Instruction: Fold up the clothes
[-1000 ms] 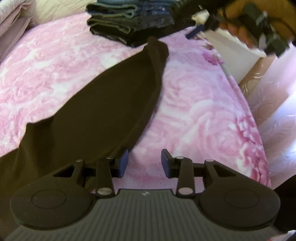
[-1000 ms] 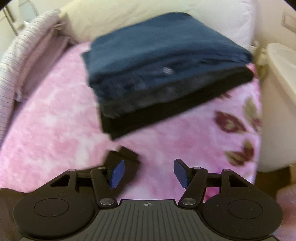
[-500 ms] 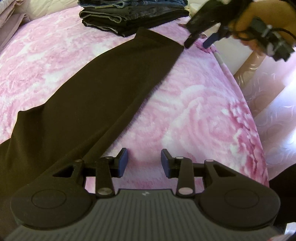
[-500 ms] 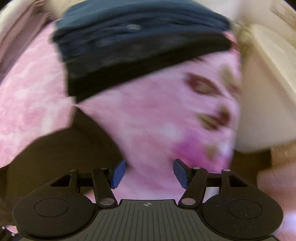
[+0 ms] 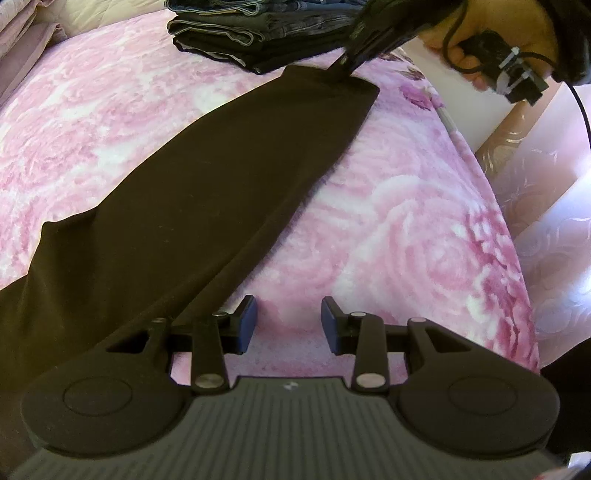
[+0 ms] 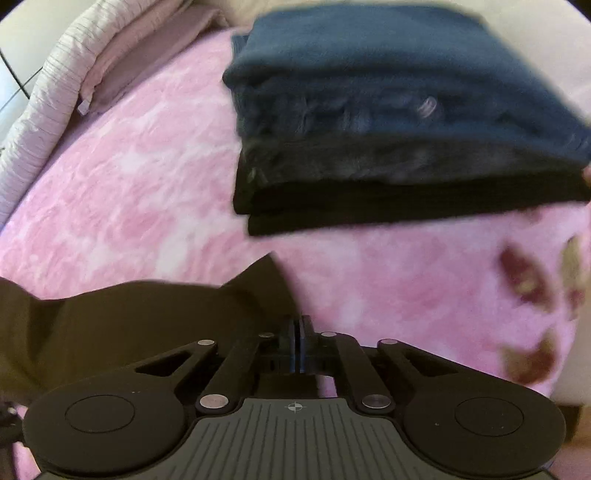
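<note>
A long black garment lies spread flat on the pink floral bedspread, running from the near left to the far middle. My left gripper is open and empty, low over the bedspread just right of the garment's near edge. My right gripper is at the garment's far hem; in the right wrist view the gripper is shut on the hem of the black garment.
A stack of folded jeans and dark clothes sits just beyond the far hem, also in the right wrist view. Pale pillows lie at the far left. The bed's right edge drops to a patterned floor.
My right gripper went from open to shut at the garment's far hem. The far end, narrow and bunched a second ago, now lies wide and flat. The left gripper has stayed put.
</note>
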A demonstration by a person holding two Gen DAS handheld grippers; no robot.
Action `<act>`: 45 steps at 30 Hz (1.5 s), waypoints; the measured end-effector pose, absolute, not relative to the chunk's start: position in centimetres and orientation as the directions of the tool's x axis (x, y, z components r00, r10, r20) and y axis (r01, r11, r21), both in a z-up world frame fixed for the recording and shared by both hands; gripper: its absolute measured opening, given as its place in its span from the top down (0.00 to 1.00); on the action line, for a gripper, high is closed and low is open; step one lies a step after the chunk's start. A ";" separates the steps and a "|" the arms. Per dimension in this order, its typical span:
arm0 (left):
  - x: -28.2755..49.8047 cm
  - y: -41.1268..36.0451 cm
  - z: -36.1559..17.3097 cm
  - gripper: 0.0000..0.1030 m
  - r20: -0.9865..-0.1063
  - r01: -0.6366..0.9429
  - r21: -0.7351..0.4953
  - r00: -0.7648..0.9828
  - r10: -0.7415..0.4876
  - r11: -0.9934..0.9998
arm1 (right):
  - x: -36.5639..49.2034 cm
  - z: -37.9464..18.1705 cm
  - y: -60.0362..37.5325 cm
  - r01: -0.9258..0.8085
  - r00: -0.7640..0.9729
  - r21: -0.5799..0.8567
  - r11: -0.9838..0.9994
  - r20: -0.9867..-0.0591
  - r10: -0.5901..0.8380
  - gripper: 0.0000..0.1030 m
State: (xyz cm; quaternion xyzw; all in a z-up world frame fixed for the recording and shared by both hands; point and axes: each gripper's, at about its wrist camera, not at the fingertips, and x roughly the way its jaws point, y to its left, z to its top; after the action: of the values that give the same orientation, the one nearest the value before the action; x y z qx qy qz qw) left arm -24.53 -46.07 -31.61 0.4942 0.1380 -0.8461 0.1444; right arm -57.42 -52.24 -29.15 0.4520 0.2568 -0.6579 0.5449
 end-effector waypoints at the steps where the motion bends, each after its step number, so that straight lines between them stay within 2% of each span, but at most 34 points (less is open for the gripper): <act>1: -24.6 -46.0 -31.5 0.68 -0.875 0.379 -0.091 -0.472 -0.108 -0.921 | -58.1 -28.6 -51.7 0.945 -0.041 0.128 -0.302 -0.867 -0.497 1.00; 4: -24.7 -46.0 -31.5 0.68 -0.873 0.384 -0.095 -0.475 -0.108 -0.918 | -60.8 -28.5 -50.1 0.892 -0.164 0.066 -0.447 -0.874 -0.458 1.00; 7: -24.6 -46.0 -31.5 0.68 -0.877 0.400 -0.091 -0.467 -0.117 -0.912 | -61.0 -28.6 -49.6 0.890 -0.178 0.047 -0.453 -0.880 -0.441 0.99; 10: -24.0 -45.8 -31.2 0.68 -0.881 0.429 -0.084 -0.453 -0.134 -0.899 | -59.5 -27.9 -50.6 0.926 -0.092 0.115 -0.359 -0.854 -0.511 0.99; 15: -21.7 -45.2 -30.8 0.68 -0.898 0.519 -0.059 -0.401 -0.181 -0.853 | -56.6 -30.4 -52.9 0.947 0.067 0.207 -0.244 -0.874 -0.482 0.99; 17: -19.9 -44.8 -30.2 0.68 -0.900 0.576 -0.043 -0.377 -0.218 -0.816 | -55.1 -30.8 -52.8 0.970 -0.003 0.105 -0.218 -0.895 -0.446 0.99; 20: -16.4 -44.0 -28.9 0.68 -0.901 0.661 -0.007 -0.329 -0.282 -0.750 | -52.6 -29.8 -52.0 0.982 -0.137 -0.060 -0.180 -0.880 -0.454 0.98; 21: -14.9 -43.7 -28.4 0.68 -0.900 0.696 0.004 -0.310 -0.306 -0.718 | -51.5 -29.2 -51.7 0.980 -0.181 -0.116 -0.163 -0.862 -0.473 0.92; 22: -13.1 -43.3 -27.9 0.68 -0.899 0.735 0.016 -0.286 -0.331 -0.678 | -50.4 -28.5 -51.4 0.974 -0.223 -0.172 -0.147 -0.842 -0.492 0.74; 24: -9.7 -42.6 -26.9 0.68 -0.897 0.797 0.043 -0.236 -0.375 -0.603 | -47.8 -27.5 -50.9 0.984 -0.177 -0.151 -0.091 -0.839 -0.515 0.46; 29: 1.5 -39.7 -24.7 0.67 -0.885 0.918 0.136 -0.056 -0.463 -0.371 | -36.7 -26.1 -50.5 0.988 0.075 -0.010 0.156 -0.845 -0.529 0.45; 34: 15.3 -36.4 -23.5 0.63 -0.858 0.937 0.273 0.134 -0.496 -0.218 | -22.6 -24.4 -49.3 0.908 0.304 0.095 0.407 -0.819 -0.487 0.44; 36: 21.4 -35.7 -23.3 0.62 -0.844 0.941 0.290 0.166 -0.509 -0.174 | -16.8 -24.0 -48.5 0.863 0.386 0.157 0.480 -0.818 -0.426 0.44; 40: 33.9 -37.0 -23.5 0.62 -0.818 0.971 0.228 0.152 -0.554 -0.072 | -4.8 -23.9 -45.5 0.788 0.445 0.154 0.596 -0.812 -0.378 0.44; 45: 46.3 -41.4 -24.2 0.62 -0.791 0.996 0.076 0.088 -0.605 0.045 | 5.9 -26.6 -41.3 0.804 0.370 0.115 0.584 -0.865 -0.339 0.44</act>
State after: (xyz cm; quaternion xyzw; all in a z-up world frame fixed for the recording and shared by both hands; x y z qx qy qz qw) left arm 46.29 -41.44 -24.19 0.3302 0.2962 -0.6071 0.6593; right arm 5.95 -41.34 -26.64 0.2727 0.4260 -0.3657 0.7813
